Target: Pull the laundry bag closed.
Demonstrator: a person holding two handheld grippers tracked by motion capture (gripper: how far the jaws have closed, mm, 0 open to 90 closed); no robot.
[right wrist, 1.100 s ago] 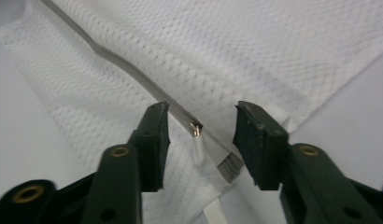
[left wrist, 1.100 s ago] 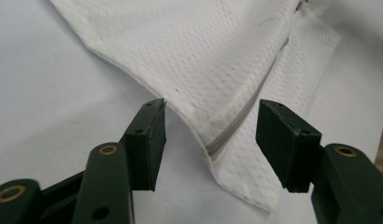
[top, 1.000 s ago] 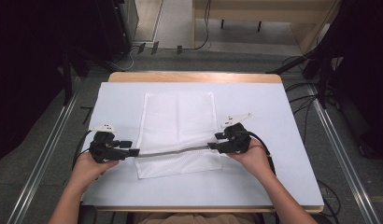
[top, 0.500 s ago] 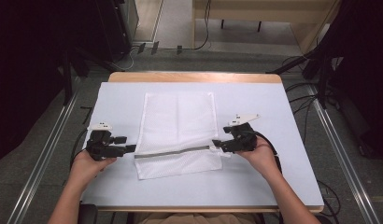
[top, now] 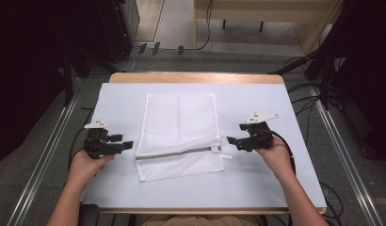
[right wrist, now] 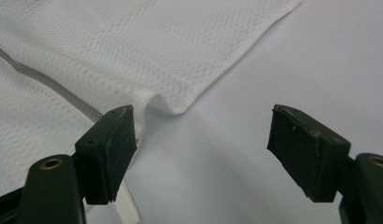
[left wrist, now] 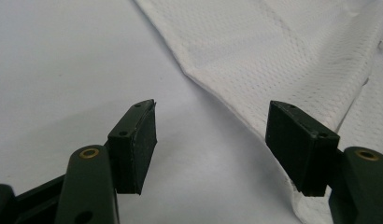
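Nearest the table's front edge, the person's forearms come in from below, each hand wrapped round a gripper body and held low over the white table cover (top: 276,188). Since a second ago both grippers have let go of the white mesh laundry bag (top: 179,134) and drawn apart sideways: the left gripper (top: 127,145) now sits just off the bag's left edge, the right gripper (top: 232,141) just off its right edge beside the zip pull (top: 219,150). Both sets of jaws have just been opening and now stand spread wide with nothing between them; in the left gripper view the pads (left wrist: 136,149) frame bare cover and the bag's hem (left wrist: 217,98), and in the right gripper view the pads (right wrist: 110,149) frame the bag's corner (right wrist: 175,105) without touching it. The bag lies flat in the middle of the table, its grey zip (top: 174,154) running across its near end, apparently drawn shut. That suggests the smoothing or zipping step is finished and the hands are retreating.
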